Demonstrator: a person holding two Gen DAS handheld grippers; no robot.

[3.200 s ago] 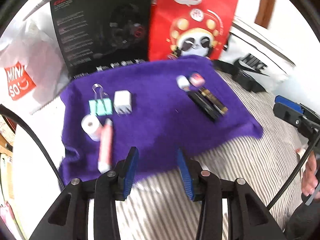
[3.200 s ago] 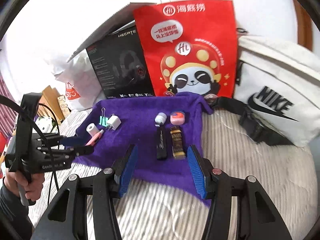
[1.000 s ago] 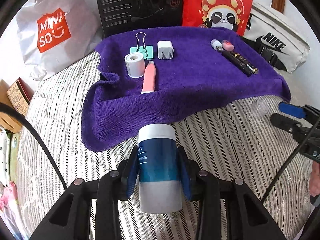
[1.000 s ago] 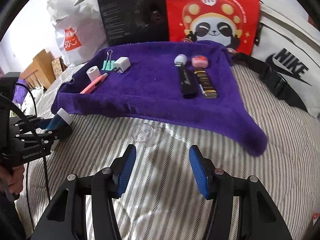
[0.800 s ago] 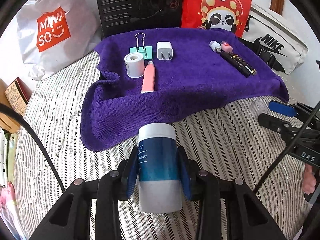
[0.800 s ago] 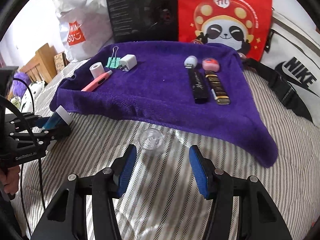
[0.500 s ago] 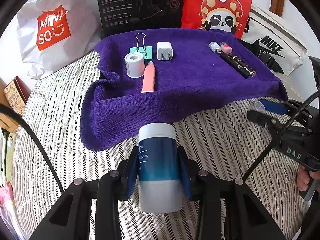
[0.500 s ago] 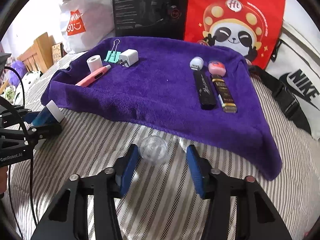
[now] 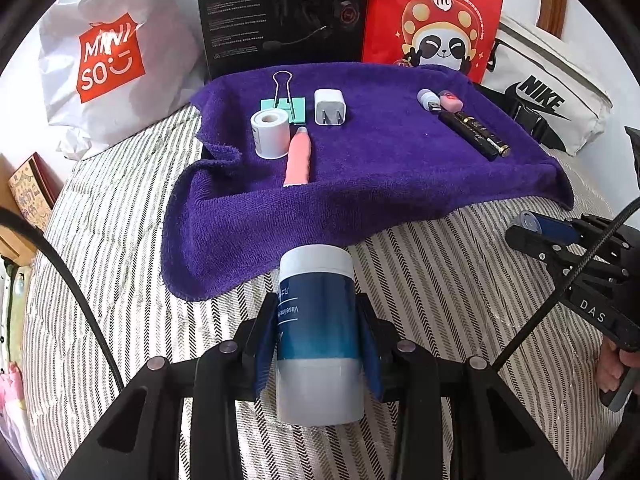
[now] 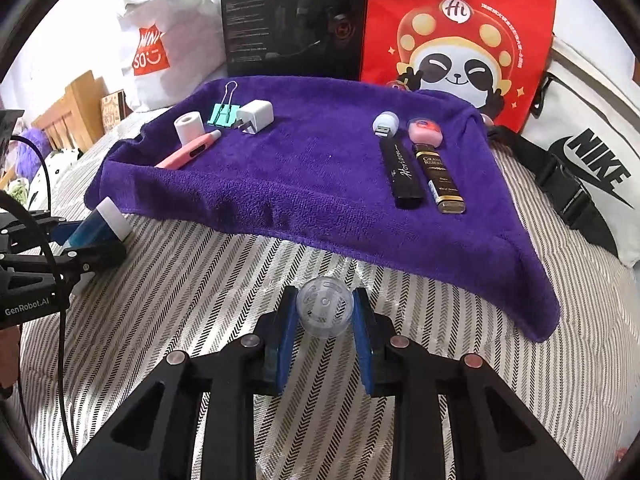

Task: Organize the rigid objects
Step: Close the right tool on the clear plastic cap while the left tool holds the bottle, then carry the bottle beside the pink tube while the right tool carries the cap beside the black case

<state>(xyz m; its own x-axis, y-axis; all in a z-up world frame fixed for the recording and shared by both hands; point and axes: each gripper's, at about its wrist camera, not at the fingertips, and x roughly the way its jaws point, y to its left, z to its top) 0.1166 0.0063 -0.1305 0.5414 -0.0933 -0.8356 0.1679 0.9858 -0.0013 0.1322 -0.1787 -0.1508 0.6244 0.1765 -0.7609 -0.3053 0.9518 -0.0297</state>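
Observation:
My left gripper (image 9: 316,300) is shut on a blue and white bottle (image 9: 318,320), held over striped bedding in front of a purple towel (image 9: 380,176). In the right wrist view the same bottle (image 10: 102,222) shows at far left. My right gripper (image 10: 325,314) is closing, and its blue pads touch both sides of a small clear round cap (image 10: 325,306). On the towel lie a white tape roll (image 9: 270,134), a pink thermometer (image 9: 298,158), a teal binder clip (image 9: 286,106), a white charger (image 9: 329,107), a USB plug (image 10: 386,124), a pink case (image 10: 426,132) and two dark sticks (image 10: 404,176).
Behind the towel stand a white Miniso bag (image 9: 108,60), a black headset box (image 9: 280,12) and a red panda bag (image 9: 436,20). A white Nike bag (image 10: 588,160) with a black strap lies at the right. Striped bedding (image 10: 200,300) covers the foreground.
The right gripper has moved up to the clear cap and its jaws have come together around it. The left gripper has kept still with the bottle in its grip.

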